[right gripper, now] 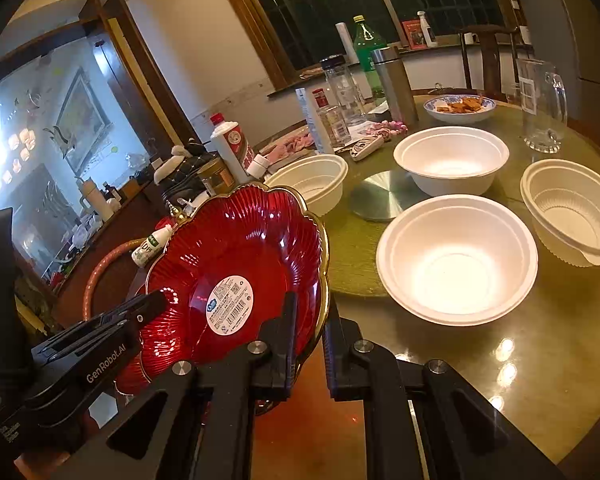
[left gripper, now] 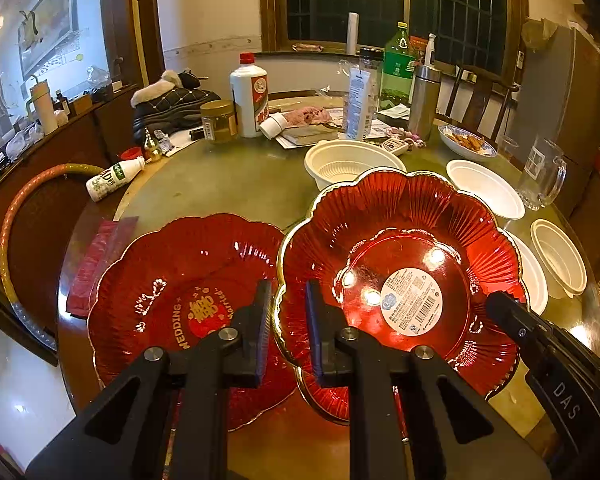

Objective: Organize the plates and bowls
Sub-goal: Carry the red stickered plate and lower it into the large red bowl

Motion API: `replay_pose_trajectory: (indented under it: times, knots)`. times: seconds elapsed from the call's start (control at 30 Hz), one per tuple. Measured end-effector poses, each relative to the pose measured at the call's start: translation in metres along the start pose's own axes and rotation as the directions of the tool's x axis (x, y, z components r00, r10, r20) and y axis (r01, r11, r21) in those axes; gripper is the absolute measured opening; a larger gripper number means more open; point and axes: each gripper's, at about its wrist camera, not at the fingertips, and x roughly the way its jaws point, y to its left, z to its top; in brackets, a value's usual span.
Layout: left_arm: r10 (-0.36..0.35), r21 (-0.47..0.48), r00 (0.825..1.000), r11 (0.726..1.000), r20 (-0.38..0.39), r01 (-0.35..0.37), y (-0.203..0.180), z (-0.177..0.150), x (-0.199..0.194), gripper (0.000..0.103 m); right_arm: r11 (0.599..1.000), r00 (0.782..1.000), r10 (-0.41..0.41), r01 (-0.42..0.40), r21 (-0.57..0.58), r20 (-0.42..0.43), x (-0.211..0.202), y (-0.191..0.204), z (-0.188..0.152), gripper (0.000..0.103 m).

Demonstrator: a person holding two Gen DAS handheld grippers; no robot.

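Grippers left (left gripper: 286, 328) and right (right gripper: 310, 344) both clamp the labelled red plate (left gripper: 404, 264) at the table's near edge, second plate (left gripper: 188, 300) beside it, white bowls (right gripper: 456, 260) unstacked.

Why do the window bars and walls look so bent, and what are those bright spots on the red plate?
Left wrist view: the fisheye lens bows the window and darkens the corners; the white spots on the red plate are reflected ceiling lamps. Right wrist view: the same bending, glare blows out the glass cabinet at the left, and lamp reflections dot the glossy table.
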Motion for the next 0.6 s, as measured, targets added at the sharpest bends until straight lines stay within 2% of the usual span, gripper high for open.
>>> replay_pose_trajectory:
  times: [0.6]
  knots:
    - [0.031,-0.058,1.0,0.998,0.007,-0.03,0.036,-0.004,-0.007,0.014,0.998,0.999,0.029,-0.029,-0.056,-0.014,0.008,0.031,0.002,0.011]
